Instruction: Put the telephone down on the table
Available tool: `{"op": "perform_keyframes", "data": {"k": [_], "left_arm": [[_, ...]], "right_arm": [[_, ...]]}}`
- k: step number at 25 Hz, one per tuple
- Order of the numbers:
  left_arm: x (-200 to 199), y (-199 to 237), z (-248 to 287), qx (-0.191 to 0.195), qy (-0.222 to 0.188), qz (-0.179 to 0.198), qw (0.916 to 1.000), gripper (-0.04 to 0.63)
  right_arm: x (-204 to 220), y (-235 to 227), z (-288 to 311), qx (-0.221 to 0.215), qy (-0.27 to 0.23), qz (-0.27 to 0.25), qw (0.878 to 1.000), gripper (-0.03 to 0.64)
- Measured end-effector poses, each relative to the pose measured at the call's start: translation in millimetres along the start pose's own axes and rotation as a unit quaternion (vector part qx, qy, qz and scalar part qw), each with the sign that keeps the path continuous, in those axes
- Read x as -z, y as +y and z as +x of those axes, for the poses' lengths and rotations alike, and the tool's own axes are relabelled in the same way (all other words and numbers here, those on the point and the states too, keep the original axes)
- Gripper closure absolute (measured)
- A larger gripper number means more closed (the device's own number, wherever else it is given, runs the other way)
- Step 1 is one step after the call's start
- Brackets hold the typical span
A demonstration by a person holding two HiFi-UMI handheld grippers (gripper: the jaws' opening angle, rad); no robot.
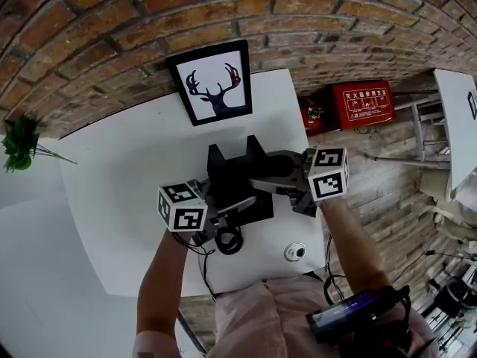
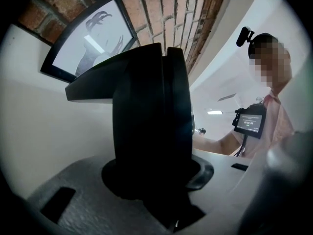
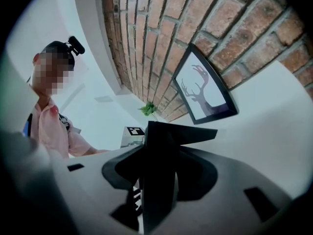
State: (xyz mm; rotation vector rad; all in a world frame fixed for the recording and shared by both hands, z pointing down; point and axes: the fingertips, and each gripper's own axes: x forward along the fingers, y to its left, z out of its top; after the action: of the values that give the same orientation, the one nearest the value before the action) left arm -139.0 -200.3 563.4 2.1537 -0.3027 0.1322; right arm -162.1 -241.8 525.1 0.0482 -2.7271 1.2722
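The black telephone [image 1: 237, 176] is over the middle of the white table [image 1: 127, 170], held from both sides. My left gripper [image 1: 226, 210] is shut on its near-left part. My right gripper [image 1: 262, 177] is shut on its right side. In the left gripper view the telephone [image 2: 151, 111] stands dark and tall between the grey jaws of that gripper [image 2: 156, 182]. The right gripper view shows the telephone [image 3: 164, 151] edge-on between the jaws of that gripper [image 3: 156, 180]. A black coiled cord [image 1: 229, 240] hangs below it. Whether the telephone touches the table I cannot tell.
A framed deer picture [image 1: 211, 83] leans on the brick wall at the table's back. A small round white thing [image 1: 295, 251] lies near the front edge. A green plant [image 1: 21, 142] is at far left, and a red box [image 1: 363, 104] on the floor at right.
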Motion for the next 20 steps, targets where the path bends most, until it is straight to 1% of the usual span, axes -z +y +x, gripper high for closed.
{"op": "perform_keyframes", "data": {"k": [7,13,17,20], "left_arm": [[0,6,-1,0.000,0.001,-0.027,0.9996,0.425],[4,13,1,-0.018,0.024,-0.062,0.9976,0.425],[3,14,1,-0.009,0.032,-0.085,0.9958,0.425],[3,14,1,-0.003,0.034,-0.095,0.9949,0.426]], "right_arm": [[0,-8,3,-0.003,-0.003,0.014,1.000,0.428],[5,-18,5,0.001,-0.003,0.035,0.999,0.416],[5,-22,5,0.000,-0.008,0.049,0.999,0.416],[5,-23,5,-0.002,-0.008,0.056,0.998,0.417]]}}
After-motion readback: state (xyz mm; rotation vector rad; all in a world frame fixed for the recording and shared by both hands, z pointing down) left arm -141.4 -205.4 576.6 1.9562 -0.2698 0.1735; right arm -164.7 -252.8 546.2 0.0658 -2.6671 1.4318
